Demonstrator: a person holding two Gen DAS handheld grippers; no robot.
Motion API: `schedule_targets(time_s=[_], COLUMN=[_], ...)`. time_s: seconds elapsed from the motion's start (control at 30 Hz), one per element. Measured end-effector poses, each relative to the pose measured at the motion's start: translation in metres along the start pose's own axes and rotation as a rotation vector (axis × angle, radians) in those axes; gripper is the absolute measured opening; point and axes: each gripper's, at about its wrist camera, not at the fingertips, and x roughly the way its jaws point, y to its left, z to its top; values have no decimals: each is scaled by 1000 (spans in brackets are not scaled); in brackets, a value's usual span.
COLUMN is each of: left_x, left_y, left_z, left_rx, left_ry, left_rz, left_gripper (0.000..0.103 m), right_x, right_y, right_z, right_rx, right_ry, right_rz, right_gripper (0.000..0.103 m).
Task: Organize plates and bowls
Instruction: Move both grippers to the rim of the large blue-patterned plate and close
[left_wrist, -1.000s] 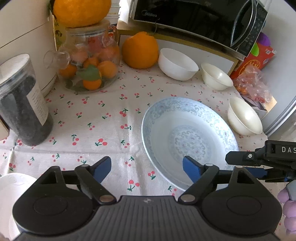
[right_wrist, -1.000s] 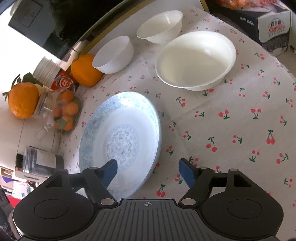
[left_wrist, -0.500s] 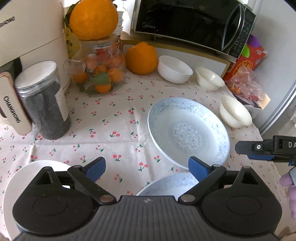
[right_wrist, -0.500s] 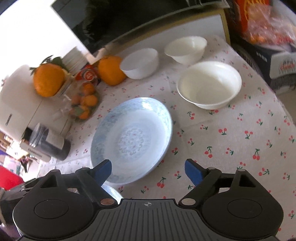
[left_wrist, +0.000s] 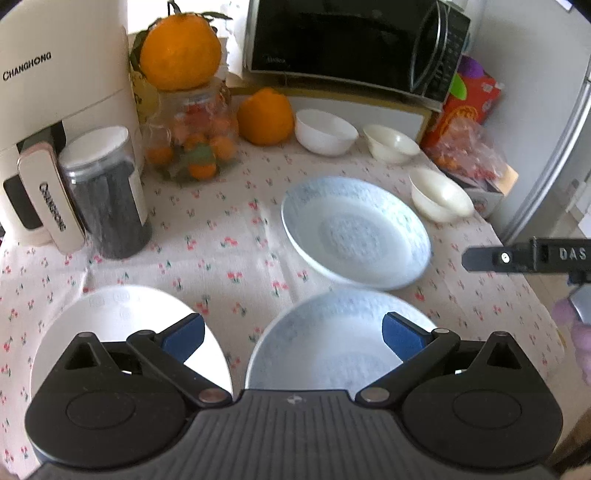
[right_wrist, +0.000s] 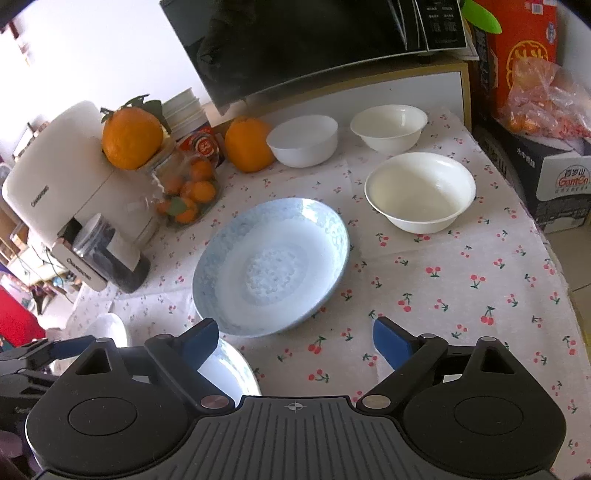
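Both jaws spread wider, nothing between, pulled back, second blue plate (left_wrist: 332, 332) and white plate (left_wrist: 110, 314) newly visible

Right tongs (right_wrist: 293, 338), just widened and empty, hover over the blue-patterned plate (right_wrist: 271, 266) on the cherry-print cloth (right_wrist: 461, 280).

We are seeing a plate (right_wrist: 271, 266) lying mid-table, three bowls (right_wrist: 420, 192) sitting behind and to its right, and two more plates (left_wrist: 332, 350) lying nearer us.
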Motion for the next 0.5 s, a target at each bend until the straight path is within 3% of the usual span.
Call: schedule_targets(time_s=[0.23, 0.5], left_x=[-12, -12], left_y=[-5, -7], left_z=[-19, -40], left_rx=[1, -37], left_ry=[42, 134], left_rz=[-17, -48], left_gripper=[102, 101], right_x=[-2, 6], right_y=[15, 29], right_z=[-8, -25], right_rx=[-96, -122], right_ry=[-5, 57], right_rz=[-6, 42], right_gripper=[93, 93])
